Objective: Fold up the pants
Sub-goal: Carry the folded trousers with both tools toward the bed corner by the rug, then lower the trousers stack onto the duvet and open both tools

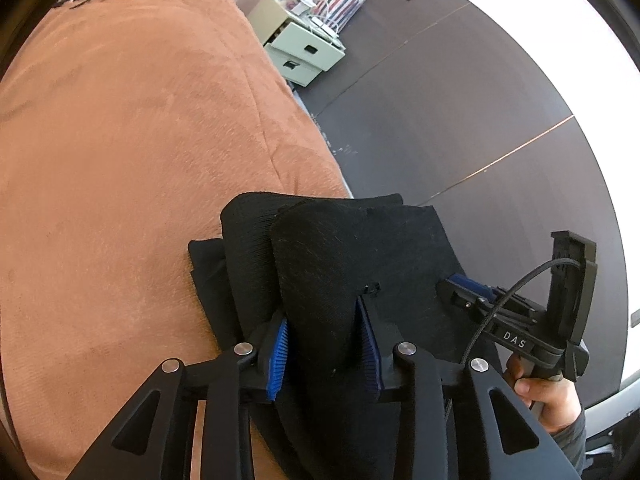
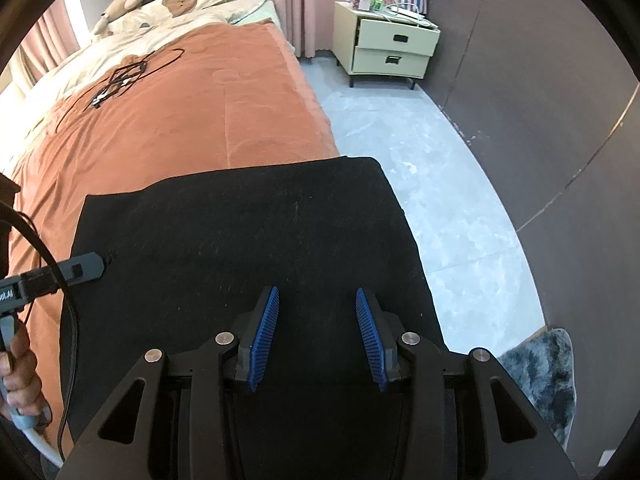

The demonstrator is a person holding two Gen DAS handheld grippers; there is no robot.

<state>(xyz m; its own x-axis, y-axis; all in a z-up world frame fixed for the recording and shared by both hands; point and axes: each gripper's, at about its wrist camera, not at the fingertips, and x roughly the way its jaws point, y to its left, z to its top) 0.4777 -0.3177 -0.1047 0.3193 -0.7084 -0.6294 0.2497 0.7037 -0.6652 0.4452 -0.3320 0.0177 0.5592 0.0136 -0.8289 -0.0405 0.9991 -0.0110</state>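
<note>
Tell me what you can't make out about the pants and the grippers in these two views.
- Left wrist view: whether the left hand-held gripper pinches the black pants; bunched fabric fills the gap between its pads.
- Right wrist view: the pants' near end, hidden under the right hand-held gripper, whose pads stand apart.
- Both views: how many layers are folded; the black cloth shows no clear seams.
- Right wrist view: items on the nightstand, too small.
</note>
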